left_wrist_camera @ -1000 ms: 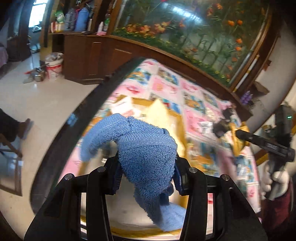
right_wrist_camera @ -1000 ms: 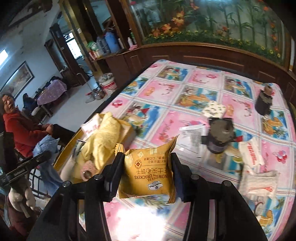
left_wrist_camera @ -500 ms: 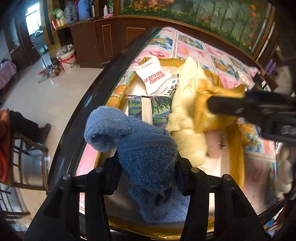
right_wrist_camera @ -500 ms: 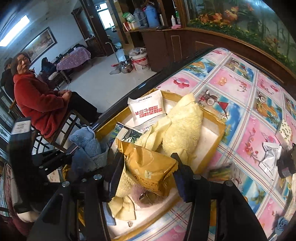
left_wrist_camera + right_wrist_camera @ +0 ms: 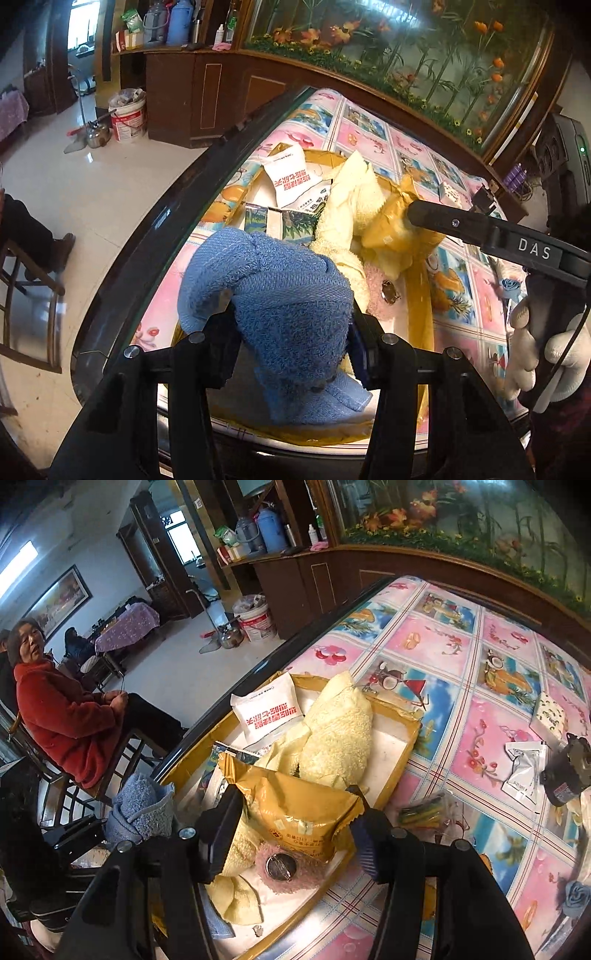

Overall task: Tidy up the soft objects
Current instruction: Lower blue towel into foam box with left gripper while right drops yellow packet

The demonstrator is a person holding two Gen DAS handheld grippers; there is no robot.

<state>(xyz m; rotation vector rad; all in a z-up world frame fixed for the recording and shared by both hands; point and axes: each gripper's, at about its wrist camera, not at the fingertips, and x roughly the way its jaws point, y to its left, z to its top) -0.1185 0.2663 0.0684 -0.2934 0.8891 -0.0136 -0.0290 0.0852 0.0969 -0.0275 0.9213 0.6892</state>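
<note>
Jaws clamp blue towel (image 5: 291, 314), above tray (image 5: 419, 295)

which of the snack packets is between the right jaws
The yellow cracker packet, over the tray; the white packet with red print lies flat at the tray's far end.

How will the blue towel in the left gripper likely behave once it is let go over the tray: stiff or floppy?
Probably floppy: the blue towel bulges over the left gripper and its tail droops below the fingers. Likely light, since it hangs bunched without pulling straight. It should slump rather than roll in the tray; the terry looks grippy, not slippery.
</note>
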